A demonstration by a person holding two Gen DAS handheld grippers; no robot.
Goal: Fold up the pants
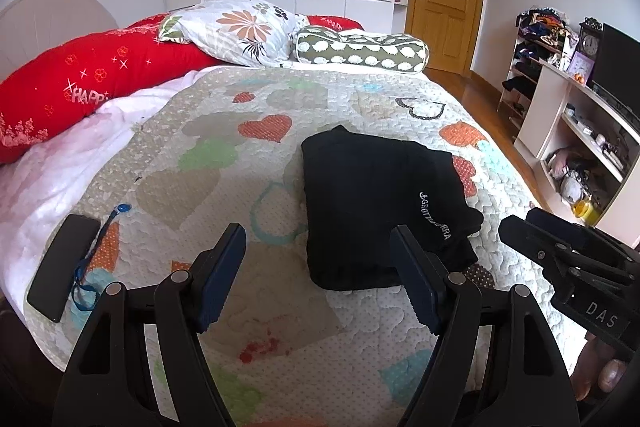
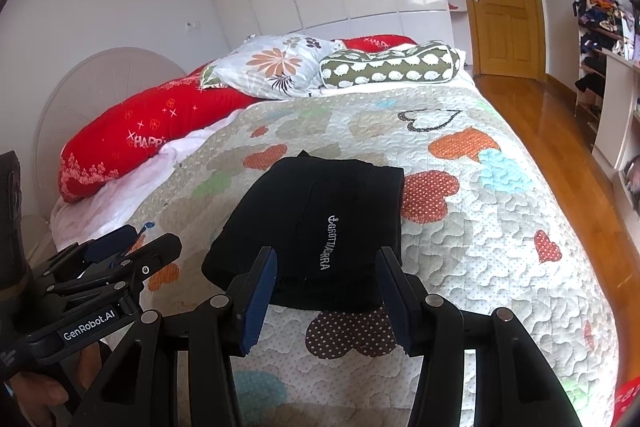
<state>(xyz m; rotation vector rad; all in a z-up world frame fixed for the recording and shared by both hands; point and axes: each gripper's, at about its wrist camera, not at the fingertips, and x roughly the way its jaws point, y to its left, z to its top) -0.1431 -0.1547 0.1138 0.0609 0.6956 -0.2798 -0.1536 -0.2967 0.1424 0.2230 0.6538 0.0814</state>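
Left wrist view: the left gripper stood spread and empty above the heart-patterned quilt. Folded black pants lay on the quilt, a phone near its left edge.

Right wrist view: the right gripper stood part-spread, apparently empty, just short of the pants. Wooden floor flanked the bed.

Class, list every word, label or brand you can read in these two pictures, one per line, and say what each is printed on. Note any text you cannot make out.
"HAPP", cut off: red bolster.
"DAS": right gripper, on its body.
"GenRobot.AI": left gripper, on its body.
White gothic lettering on the folded black pants: too ornate to read surely, ends in "RRA".
Clock face numerals: too small to read.
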